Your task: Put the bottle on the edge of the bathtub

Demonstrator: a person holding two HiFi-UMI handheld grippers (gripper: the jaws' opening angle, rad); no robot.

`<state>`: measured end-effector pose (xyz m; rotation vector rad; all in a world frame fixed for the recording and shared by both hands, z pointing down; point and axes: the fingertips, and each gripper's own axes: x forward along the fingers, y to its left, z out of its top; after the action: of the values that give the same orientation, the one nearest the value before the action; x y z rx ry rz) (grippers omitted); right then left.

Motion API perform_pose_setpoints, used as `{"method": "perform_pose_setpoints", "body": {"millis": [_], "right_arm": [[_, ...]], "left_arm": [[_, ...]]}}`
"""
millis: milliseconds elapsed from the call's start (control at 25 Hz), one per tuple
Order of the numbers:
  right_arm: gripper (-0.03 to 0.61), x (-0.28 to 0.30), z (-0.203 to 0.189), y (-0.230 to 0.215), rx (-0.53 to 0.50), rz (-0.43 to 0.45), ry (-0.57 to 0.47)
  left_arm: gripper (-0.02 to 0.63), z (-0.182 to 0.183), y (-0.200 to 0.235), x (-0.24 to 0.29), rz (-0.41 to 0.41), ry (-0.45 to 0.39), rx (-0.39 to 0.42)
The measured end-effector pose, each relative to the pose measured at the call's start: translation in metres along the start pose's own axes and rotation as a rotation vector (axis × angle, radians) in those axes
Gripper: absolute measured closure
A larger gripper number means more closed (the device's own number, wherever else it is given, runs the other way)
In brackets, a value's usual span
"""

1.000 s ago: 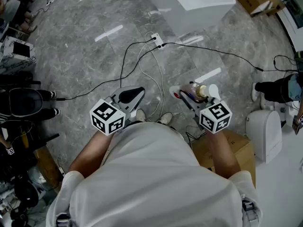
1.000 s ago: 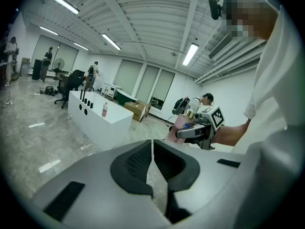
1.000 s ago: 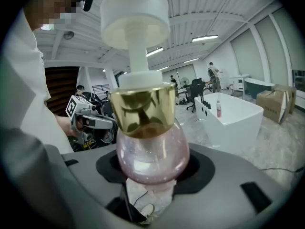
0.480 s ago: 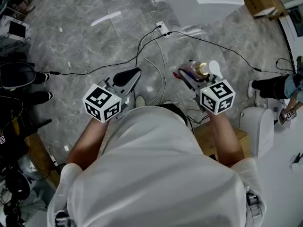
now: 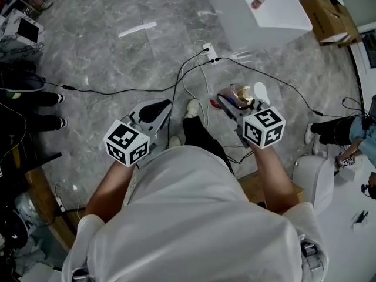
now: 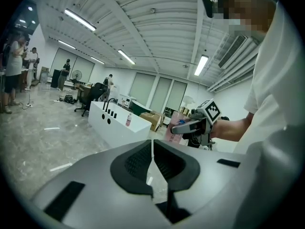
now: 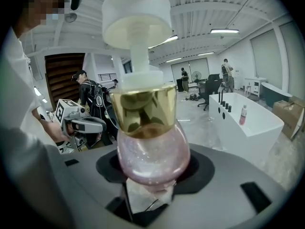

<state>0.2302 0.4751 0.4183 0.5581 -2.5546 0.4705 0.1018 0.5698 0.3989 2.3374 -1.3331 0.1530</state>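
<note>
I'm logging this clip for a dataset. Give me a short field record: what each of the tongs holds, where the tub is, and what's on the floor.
left tongs: shut, empty
right tongs: shut on the bottle
bottle: pink, gold collar, white pump on top
bathtub: white, ahead across the floor, not yet reached
small bottle: stands on the bathtub's top
cables: lie on the grey floor between person and bathtub

Open grey floor (image 5: 106, 63) runs ahead up to the white bathtub (image 5: 282, 16), crossed only by loose cables (image 5: 176, 87) and a power strip (image 5: 210, 53) lying flat, while a small bottle (image 5: 258, 0) takes one spot on the tub's rim and a cardboard box (image 5: 332, 16) stands near its right end.
</note>
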Motion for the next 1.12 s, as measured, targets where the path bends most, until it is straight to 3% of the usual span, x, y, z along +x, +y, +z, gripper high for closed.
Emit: {"method": "perform_pose_setpoints", "body": {"millis": [160,400,600,840,1120], "right_arm": [[0.345,0.042,0.034,-0.045,-0.037,0.035,-0.005],[0.345,0.097,0.098,-0.116,-0.046,0.079,-0.030],[0.345,0.120,0.144,-0.177,-0.088,0.074,-0.058],[0.345,0.138,0.170,-0.227,-0.090,0.064,-0.061],[0.345,0.158,0.181,-0.268,-0.043,0.028,-0.075]], "left_arm": [[0.586,0.031,0.034,0.035,0.024,-0.023,0.033],[0.586,0.091,0.095,0.096,0.055,0.006,0.049],[0.586,0.144,0.134,0.155,0.067,-0.006,0.065],[0.586,0.187,0.159,0.202,0.054,-0.020,0.065],[0.586,0.200,0.185,0.240,0.015,0.033,0.082]]}}
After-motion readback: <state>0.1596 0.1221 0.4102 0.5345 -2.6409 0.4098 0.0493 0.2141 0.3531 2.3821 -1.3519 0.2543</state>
